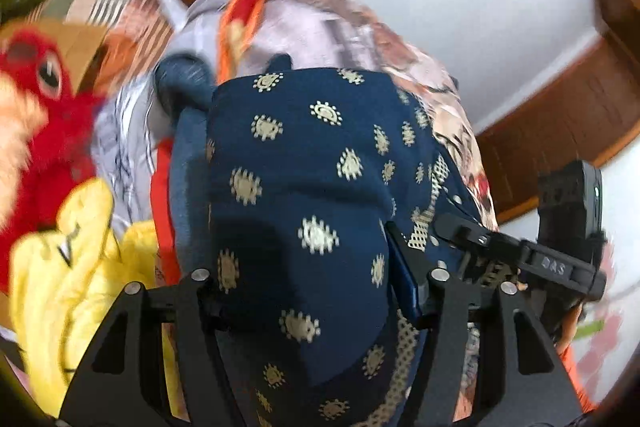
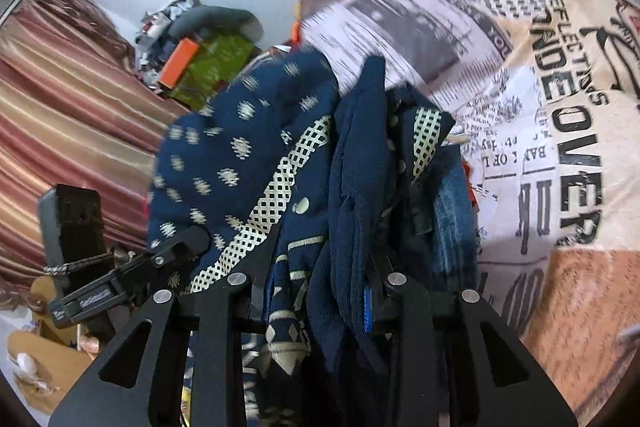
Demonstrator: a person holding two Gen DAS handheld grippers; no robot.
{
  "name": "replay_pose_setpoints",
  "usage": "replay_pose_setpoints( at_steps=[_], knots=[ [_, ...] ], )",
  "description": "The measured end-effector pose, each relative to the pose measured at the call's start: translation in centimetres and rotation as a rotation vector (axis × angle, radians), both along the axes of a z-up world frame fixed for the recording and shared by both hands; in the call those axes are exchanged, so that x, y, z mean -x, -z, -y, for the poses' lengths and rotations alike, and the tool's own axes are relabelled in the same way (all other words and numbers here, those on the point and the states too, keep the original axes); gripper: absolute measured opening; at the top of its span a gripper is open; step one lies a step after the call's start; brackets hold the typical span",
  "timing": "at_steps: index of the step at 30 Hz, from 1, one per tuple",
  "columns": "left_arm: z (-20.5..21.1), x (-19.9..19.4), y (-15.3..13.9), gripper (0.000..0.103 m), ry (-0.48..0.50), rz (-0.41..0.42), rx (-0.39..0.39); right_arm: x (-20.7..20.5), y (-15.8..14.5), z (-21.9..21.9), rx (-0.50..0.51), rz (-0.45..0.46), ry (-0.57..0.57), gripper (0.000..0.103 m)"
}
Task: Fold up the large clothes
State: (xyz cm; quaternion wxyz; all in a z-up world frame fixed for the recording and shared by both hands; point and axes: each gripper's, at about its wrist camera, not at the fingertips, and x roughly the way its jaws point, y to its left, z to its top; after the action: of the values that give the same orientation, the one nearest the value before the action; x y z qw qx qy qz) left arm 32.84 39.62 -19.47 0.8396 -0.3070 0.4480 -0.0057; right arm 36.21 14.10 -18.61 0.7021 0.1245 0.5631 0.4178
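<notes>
A navy blue garment with cream motifs and a cream lattice border fills the middle of both views (image 1: 304, 167) (image 2: 248, 163). My left gripper (image 1: 304, 283) is shut on a bunched fold of it, and the cloth drapes over the fingers. My right gripper (image 2: 316, 291) is shut on another bunch of the same garment, with folds hanging between the jaws. The right gripper's body shows at the right of the left wrist view (image 1: 520, 251). The left gripper's body shows at the left of the right wrist view (image 2: 120, 279).
A printed newspaper-pattern bedsheet (image 2: 540, 131) lies behind the garment. Red (image 1: 36, 107) and yellow (image 1: 68, 267) plush toys sit at the left. A striped curtain (image 2: 60, 115) hangs at the left. Clutter (image 2: 200, 59) lies beyond. A wooden headboard (image 1: 560, 115) stands at the right.
</notes>
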Motion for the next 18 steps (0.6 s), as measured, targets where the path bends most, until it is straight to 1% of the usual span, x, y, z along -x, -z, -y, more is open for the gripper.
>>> replay_pose_setpoints(
  at_steps=[1, 2, 3, 4, 5, 7, 8, 10, 12, 16, 18],
  knots=[
    [-0.6, 0.0, 0.8, 0.064, -0.02, 0.013, 0.028, -0.4, 0.4, -0.1, -0.002, 0.004, -0.006, 0.03],
    [-1.0, 0.0, 1.2, 0.065, -0.025, 0.019, 0.035, -0.6, 0.7, -0.2, -0.008, 0.018, -0.022, 0.031],
    [-0.9, 0.2, 1.2, 0.066, -0.025, 0.022, 0.038, -0.5, 0.6, -0.3, -0.004, 0.043, -0.044, 0.035],
    [-0.7, 0.4, 1.1, 0.066, -0.015, 0.023, 0.031, -0.4, 0.7, -0.3, 0.01, 0.064, -0.062, 0.044],
    [-0.3, 0.6, 0.7, 0.069, -0.008, 0.021, 0.011, -0.4, 0.9, -0.1, 0.028, 0.082, -0.069, 0.049],
    [1.0, 1.3, -0.6, 0.072, 0.011, 0.017, -0.083, 0.0, 0.8, 0.6, 0.048, 0.119, -0.073, 0.061],
    [1.8, 1.8, -1.3, 0.075, 0.021, 0.014, -0.132, 0.5, 0.4, 1.1, 0.071, 0.147, -0.071, 0.064],
    [3.4, 2.8, -2.2, 0.08, 0.036, 0.006, -0.218, 0.9, -0.1, 1.7, 0.098, 0.184, -0.062, 0.066],
    [4.6, 4.0, -2.6, 0.081, 0.04, -0.009, -0.27, 1.2, -0.5, 2.2, 0.136, 0.213, -0.055, 0.067],
    [6.5, 6.5, -3.5, 0.081, 0.049, -0.02, -0.306, 2.6, -1.7, 3.5, 0.197, 0.241, -0.045, 0.067],
    [7.9, 7.9, -3.7, 0.081, 0.055, -0.035, -0.349, 4.0, -2.7, 4.3, 0.242, 0.297, -0.049, 0.067]
  ],
)
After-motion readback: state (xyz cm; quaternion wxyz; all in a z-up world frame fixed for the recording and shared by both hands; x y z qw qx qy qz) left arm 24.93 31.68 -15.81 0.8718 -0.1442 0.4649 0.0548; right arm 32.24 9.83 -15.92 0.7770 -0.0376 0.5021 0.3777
